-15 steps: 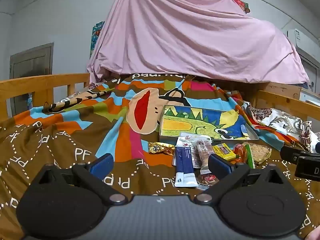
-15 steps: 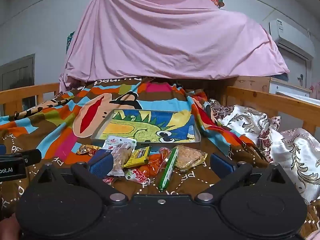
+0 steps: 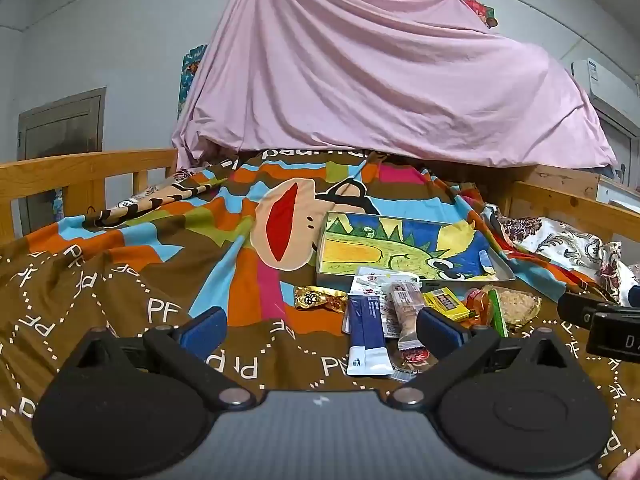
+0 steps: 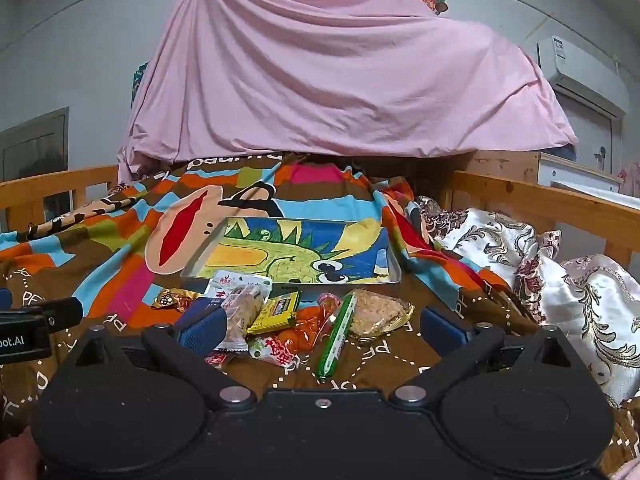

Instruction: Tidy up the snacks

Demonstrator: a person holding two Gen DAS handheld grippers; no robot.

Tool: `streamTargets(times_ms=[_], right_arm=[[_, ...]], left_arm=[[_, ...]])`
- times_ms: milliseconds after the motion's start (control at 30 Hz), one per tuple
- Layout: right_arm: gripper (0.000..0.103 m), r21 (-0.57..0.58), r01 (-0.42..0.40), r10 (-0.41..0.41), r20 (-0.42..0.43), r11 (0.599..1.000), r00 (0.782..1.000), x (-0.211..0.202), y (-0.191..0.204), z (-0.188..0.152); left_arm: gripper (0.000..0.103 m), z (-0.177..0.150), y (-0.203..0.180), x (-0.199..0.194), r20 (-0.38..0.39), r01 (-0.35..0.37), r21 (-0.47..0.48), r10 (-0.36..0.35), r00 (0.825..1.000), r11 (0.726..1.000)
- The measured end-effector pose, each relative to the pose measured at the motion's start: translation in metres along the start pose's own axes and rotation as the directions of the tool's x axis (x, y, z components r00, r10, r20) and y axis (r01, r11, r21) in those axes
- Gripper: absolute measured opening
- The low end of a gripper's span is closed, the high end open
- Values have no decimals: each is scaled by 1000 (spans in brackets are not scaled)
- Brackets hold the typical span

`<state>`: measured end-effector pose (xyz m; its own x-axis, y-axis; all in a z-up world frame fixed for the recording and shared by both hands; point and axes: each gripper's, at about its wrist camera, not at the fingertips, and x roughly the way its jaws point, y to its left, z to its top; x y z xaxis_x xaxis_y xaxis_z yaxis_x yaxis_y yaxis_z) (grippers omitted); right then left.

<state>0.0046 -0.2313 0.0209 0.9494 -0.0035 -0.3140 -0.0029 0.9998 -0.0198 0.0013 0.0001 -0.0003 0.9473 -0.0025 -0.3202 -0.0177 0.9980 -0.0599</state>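
Note:
A heap of wrapped snacks lies on the patterned bedspread in front of a shallow metal tray [image 3: 505, 271] [image 4: 394, 265] lined with a dinosaur picture. In the heap are a blue-and-white sachet pair [image 3: 366, 334], a gold-wrapped sweet [image 3: 318, 298] [image 4: 173, 300], a yellow packet [image 3: 445, 303] [image 4: 278, 312], a green sausage stick [image 4: 336, 338] and a rice cake [image 4: 378, 312]. My left gripper [image 3: 320, 330] stands open just short of the heap, nothing between its fingers. My right gripper [image 4: 320, 328] is open too, with the snacks beyond its fingers.
The bedspread [image 3: 120, 280] covers a bed with wooden rails on the left [image 3: 80, 168] and right [image 4: 540, 204]. A pink sheet [image 3: 380, 80] hangs behind. Floral pillows [image 4: 560, 280] lie on the right. Each gripper shows at the other view's edge.

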Motion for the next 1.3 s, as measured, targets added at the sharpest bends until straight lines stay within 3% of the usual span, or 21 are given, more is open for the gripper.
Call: streamTargets(times_ms=[1300], right_arm=[[103, 1, -2, 2, -5, 1000, 1000, 1, -1, -1]], left_arm=[[103, -1, -5, -2, -1, 5, 5, -5, 1000, 1000]])
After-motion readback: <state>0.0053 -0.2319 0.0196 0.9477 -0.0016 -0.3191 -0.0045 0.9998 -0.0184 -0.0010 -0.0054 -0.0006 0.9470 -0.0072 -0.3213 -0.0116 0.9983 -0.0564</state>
